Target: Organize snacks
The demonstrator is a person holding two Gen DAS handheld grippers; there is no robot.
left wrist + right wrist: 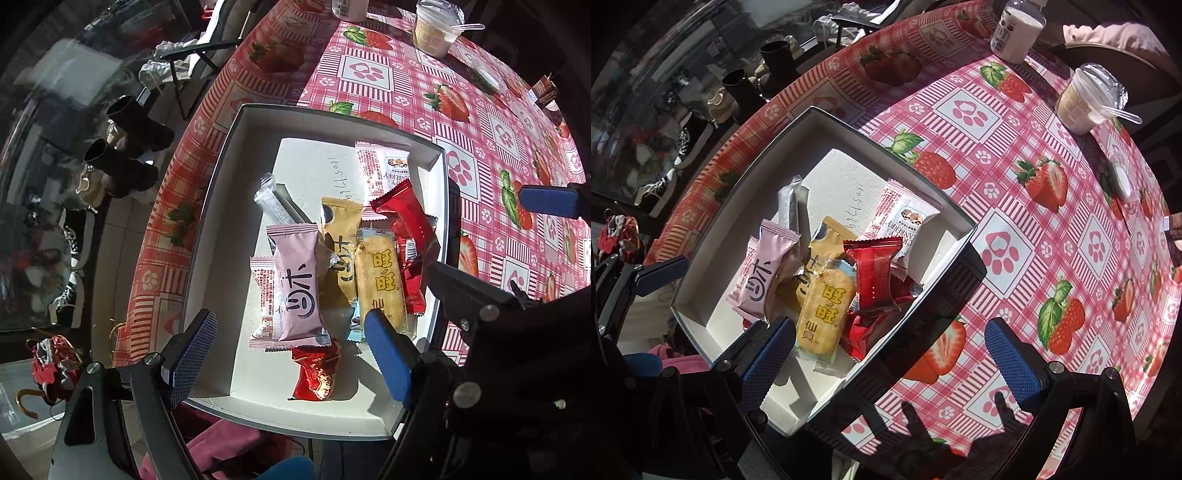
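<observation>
Both grippers hang above a white cardboard box [236, 184] on the strawberry-print tablecloth [1034, 206], and every snack in view already lies inside it in a loose overlapping heap, so the step in hand looks like choosing a packet to tidy or lift. The left gripper [291, 363] has its blue pads spread wide with nothing between them but air; below and between them sit the pink packet [299, 284] and a crumpled red wrapper [316, 373], with the yellow rice cracker [382, 277] just off its right pad. The right gripper [890, 354] also stands wide and empty, its left finger [768, 354] over the box beside the cracker's end, its right finger over bare cloth beyond the box wall. To do this well, pick a top-lying packet such as the cracker or the red packet [877, 273], descend straddling its narrow width, and keep the outer finger clear of the box rim
</observation>
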